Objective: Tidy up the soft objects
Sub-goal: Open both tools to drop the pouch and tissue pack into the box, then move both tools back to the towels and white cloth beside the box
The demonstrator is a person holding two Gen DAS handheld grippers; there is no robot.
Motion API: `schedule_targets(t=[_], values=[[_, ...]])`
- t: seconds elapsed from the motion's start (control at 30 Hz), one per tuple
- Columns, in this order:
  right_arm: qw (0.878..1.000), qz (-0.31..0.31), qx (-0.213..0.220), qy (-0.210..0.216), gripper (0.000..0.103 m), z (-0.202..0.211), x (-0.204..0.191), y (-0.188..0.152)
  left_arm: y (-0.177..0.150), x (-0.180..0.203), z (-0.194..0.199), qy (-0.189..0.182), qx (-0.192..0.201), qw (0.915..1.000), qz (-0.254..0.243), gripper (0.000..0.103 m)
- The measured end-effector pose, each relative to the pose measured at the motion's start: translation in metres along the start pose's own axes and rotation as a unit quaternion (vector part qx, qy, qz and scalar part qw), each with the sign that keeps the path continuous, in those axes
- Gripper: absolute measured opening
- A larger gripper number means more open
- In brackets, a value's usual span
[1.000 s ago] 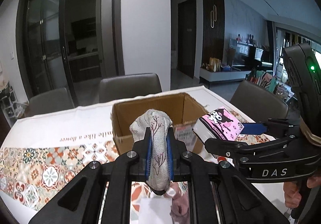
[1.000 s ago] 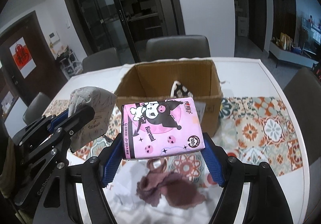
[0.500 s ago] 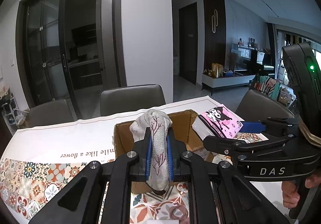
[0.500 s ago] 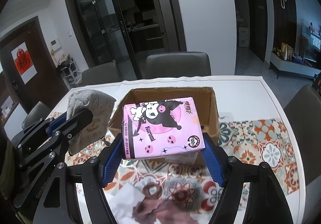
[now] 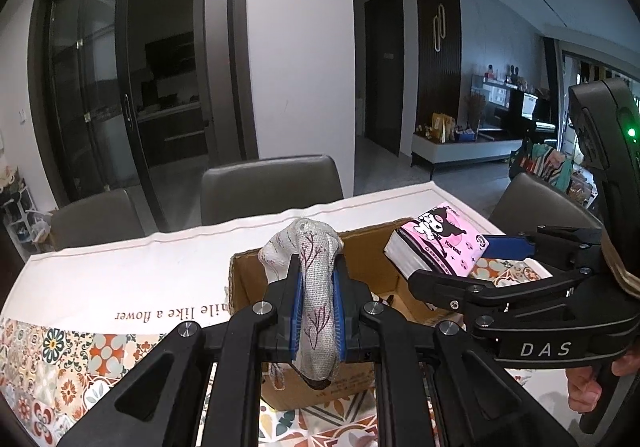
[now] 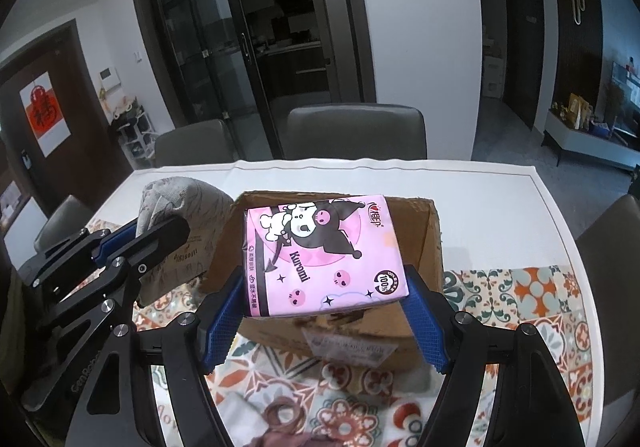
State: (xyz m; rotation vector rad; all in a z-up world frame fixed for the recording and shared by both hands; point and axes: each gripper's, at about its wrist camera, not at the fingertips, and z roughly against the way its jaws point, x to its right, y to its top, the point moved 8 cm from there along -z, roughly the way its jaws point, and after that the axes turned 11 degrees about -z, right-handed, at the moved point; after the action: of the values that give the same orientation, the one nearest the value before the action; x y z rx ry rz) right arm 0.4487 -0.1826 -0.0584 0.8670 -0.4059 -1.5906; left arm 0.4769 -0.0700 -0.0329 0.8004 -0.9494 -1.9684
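Views from the two wrists, above a cardboard box on a patterned tablecloth. From the left wrist we see the left gripper pinching a folded grey floral cloth upright between its blue pads, over the box's near-left part; only this view shows a hand gripping the right gripper's handle and the tablecloth's printed lettering. From the right wrist we see the right gripper, fingers spread wide yet clamped on the sides of a pink tissue pack, held over the box opening. Only this view shows a dark pink cloth on the tablecloth near the bottom edge.
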Motion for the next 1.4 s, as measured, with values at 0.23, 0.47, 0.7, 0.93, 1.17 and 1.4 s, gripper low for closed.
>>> schedule_targets(t=[0.23,0.47,0.7,0.93,1.17,1.4], values=[[1.0,0.003,-0.021,-0.003,0.075,-0.029,0.005,0.004,-0.009,-0.004,-0.028,-0.013,-0.028,0.9995,0.009,0.017],[0.999,0.006,-0.044,-0.006,0.076,-0.054,0.011,0.006,-0.017,-0.006,-0.046,-0.01,-0.048,0.9987,0.011,0.029],[0.999,0.014,-0.044,-0.024,0.077,-0.061,0.015,0.009,-0.022,-0.009,-0.044,-0.006,-0.054,0.9985,0.012,0.054],[0.998,0.013,-0.031,-0.048,0.077,-0.046,0.018,0.005,-0.027,-0.011,-0.026,0.012,-0.06,0.998,0.014,0.063],[0.998,0.006,-0.022,-0.058,0.077,-0.02,0.017,-0.006,-0.036,-0.01,0.0,0.021,-0.061,0.9977,0.021,0.071],[0.999,0.0,-0.016,-0.052,0.077,0.005,0.01,-0.024,-0.048,-0.008,0.028,0.041,-0.067,0.9966,0.025,0.074]])
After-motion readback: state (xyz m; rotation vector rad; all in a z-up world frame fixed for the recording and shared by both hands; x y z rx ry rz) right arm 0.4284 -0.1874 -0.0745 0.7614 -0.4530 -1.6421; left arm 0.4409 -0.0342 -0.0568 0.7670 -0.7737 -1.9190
